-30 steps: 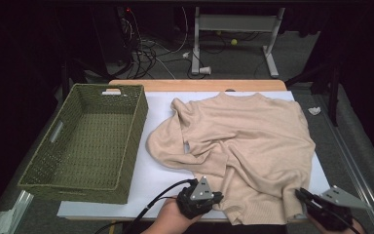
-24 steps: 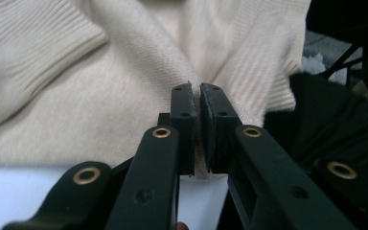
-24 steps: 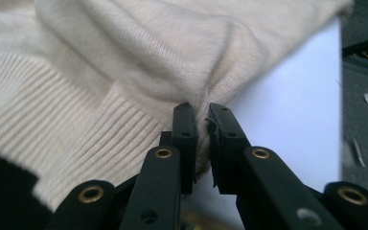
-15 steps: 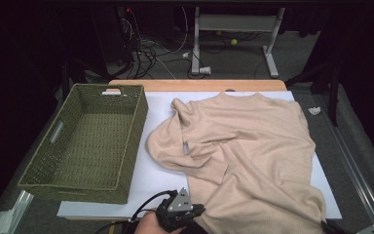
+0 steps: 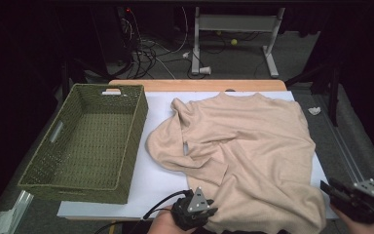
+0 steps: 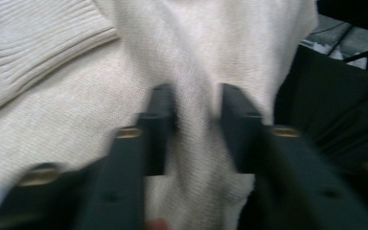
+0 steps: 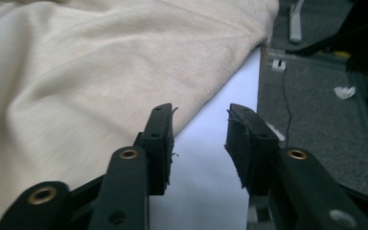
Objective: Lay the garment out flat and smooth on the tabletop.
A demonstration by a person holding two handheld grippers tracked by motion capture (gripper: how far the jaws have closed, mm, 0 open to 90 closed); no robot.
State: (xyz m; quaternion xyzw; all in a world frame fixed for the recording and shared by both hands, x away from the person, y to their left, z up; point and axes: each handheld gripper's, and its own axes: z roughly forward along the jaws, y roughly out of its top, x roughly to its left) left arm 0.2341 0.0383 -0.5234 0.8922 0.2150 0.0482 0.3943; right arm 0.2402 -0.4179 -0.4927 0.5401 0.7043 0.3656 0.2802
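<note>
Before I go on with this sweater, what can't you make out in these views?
- Sweater: near hem cut off by the high view's bottom edge.
- Left gripper: blurred in its own view; knit lies between the jaws, pad contact unclear.
- Right gripper: in the high view, partly cut off at the corner.

Left claw pinched nearly closed; right claw just opening, jaws parted.

The room was dark. Grey carpet lay beyond the bench, with tangled cables, a white metal stand and a yellow ball.
</note>
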